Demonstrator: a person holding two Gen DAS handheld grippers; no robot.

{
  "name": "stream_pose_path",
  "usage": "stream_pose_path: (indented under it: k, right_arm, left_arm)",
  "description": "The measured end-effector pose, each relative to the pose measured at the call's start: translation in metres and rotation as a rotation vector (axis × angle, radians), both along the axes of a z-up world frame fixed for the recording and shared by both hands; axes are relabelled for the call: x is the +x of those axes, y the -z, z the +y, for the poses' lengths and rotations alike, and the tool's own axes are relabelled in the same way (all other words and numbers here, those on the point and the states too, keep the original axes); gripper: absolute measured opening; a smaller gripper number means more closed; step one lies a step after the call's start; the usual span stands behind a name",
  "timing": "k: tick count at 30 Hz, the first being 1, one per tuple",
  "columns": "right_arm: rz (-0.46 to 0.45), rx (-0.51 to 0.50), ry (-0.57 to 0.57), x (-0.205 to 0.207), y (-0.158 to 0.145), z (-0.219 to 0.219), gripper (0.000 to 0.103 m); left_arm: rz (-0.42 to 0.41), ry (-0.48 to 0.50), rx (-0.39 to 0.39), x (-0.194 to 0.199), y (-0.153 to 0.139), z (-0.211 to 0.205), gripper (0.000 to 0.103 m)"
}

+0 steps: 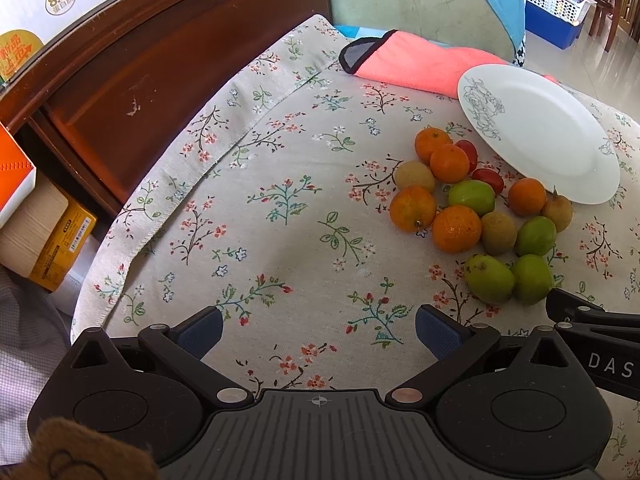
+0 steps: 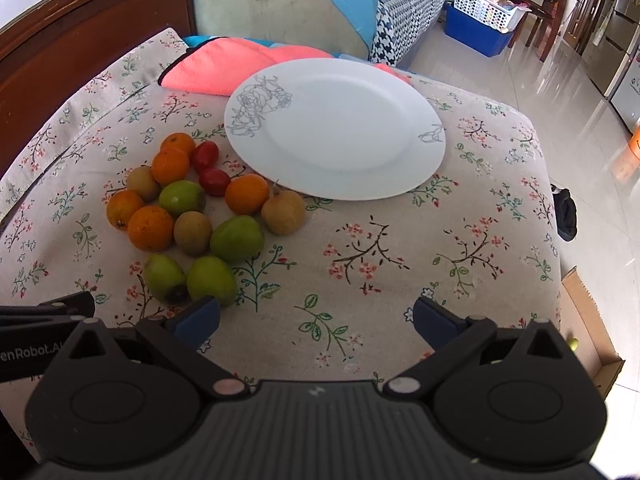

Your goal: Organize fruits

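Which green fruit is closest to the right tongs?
The smooth green oval fruit at the near edge of the pile, almost at the right tongs' left blue fingertip. Its blemished green neighbour sits further left; the other two lie deeper in.

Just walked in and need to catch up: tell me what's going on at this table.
A person holds a two-finger tool in each hand over a floral tablecloth. Both the left tool and the right tool are open and hold nothing. A pile of fruit, oranges, green fruits, brownish ones and two small red ones, lies loose on the cloth beside a white plate. The plate has no fruit on it, so no sorting shows yet.
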State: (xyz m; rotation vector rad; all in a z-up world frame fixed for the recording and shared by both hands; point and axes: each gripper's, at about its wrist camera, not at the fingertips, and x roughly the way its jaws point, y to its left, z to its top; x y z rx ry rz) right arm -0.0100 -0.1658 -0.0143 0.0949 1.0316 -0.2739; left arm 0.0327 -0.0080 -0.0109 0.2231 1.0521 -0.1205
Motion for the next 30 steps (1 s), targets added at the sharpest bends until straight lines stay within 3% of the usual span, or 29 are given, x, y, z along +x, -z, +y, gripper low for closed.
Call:
stream_pose_path:
  k: [12, 18, 26, 30]
  right_arm:
    - [-0.05, 0.103, -0.07, -0.012, -0.004, -0.015, 0.101]
    - [-0.088, 0.133, -0.111, -0.021, -0.007, -0.021, 0.098]
    - [-0.154, 0.227, -0.16, -0.024, -0.008, -0.018, 0.073]
    - [-0.172, 0.241, -0.187, -0.022, -0.006, -0.011, 0.065]
  left_arm:
    - [-0.016, 0.031, -0.07, 0.001, -0.008, 0.002, 0.103]
    - [-0.045, -0.018, -0.104, 0.016, -0.019, 0.017, 0.103]
    - [-0.063, -0.093, -0.131, 0.032, -0.026, 0.03, 0.102]
    - [-0.05, -0.071, -0.149, 0.036, -0.023, 0.025, 0.102]
